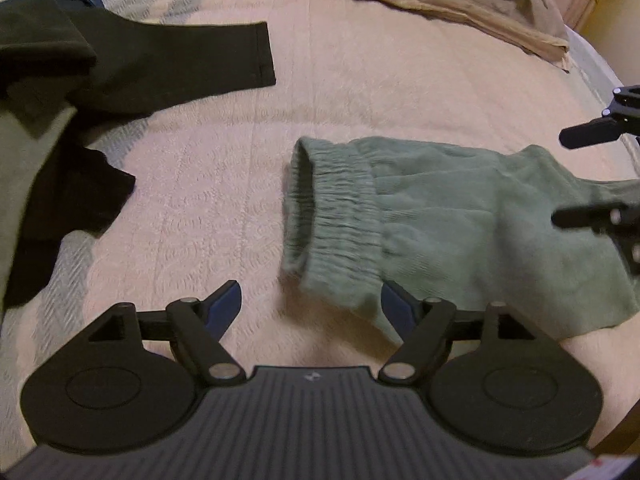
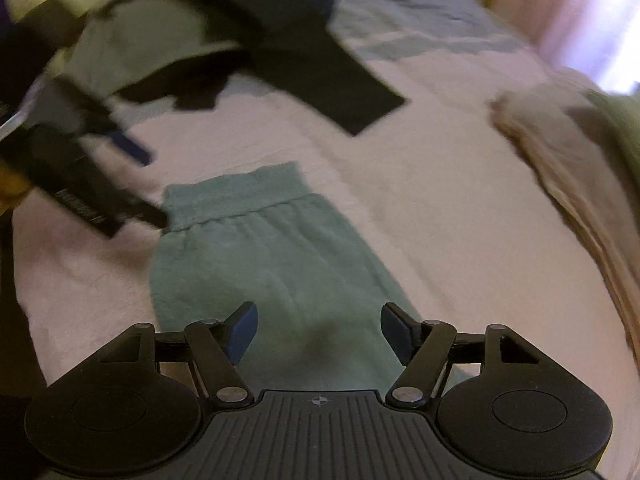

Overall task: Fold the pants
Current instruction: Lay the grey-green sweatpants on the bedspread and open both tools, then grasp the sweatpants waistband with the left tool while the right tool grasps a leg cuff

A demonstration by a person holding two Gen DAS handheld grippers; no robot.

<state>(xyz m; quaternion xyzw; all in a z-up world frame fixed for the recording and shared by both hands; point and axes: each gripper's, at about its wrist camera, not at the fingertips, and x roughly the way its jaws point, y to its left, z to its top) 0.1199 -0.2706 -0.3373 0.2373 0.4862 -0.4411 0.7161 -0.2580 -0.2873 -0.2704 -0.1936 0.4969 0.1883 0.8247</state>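
Observation:
A pair of sage-green pants [image 1: 460, 232] [image 2: 260, 248] lies flat on the pink bedspread [image 1: 224, 184], its gathered elastic band [image 1: 344, 216] [image 2: 236, 196] at the open end. My left gripper [image 1: 312, 300] [image 2: 148, 184] hovers open at that end. The band's near corner lies just inside its right finger, and the pads press on nothing. My right gripper [image 2: 320, 320] [image 1: 568, 176] stands open over the green fabric further down the pants, which lies below its jaws, not pinched.
A black garment [image 1: 160, 60] [image 2: 320, 60] sprawls over a pale green cloth [image 1: 16, 152] beyond the pants. A crumpled beige garment [image 1: 440, 4] [image 2: 560, 152] lies toward the bed's far side. Bare bedspread surrounds the pants.

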